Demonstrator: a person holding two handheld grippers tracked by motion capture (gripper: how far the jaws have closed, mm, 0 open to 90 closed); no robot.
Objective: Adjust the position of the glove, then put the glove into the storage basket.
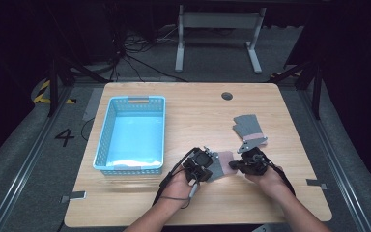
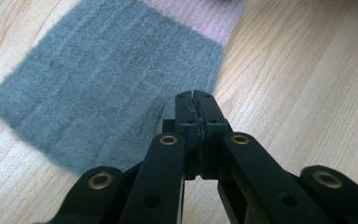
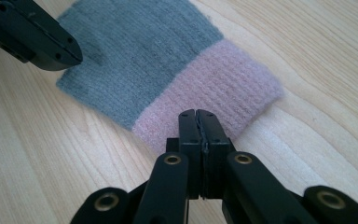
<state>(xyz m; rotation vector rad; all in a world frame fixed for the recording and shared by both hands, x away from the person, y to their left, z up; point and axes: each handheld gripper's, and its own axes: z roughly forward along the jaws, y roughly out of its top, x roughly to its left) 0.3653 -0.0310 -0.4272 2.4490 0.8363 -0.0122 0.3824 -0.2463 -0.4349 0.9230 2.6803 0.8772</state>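
So far we have the grey knitted glove with a pink cuff (image 1: 221,165) flat on the wooden surface (image 1: 198,121), left claw (image 2: 196,112) together at its grey edge, right claw (image 3: 198,128) together at its cuff; whether either pinches fabric we cannot tell. Probably it still must reach the empty blue plastic basket (image 1: 104,135); a second grey glove (image 1: 249,128) waits nearby.

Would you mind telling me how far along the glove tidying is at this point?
Nothing is put away yet: the blue basket holds no glove. In hand: both the left gripper and right gripper are shut at the edges of the near glove. Left: the second glove lies untouched farther back.
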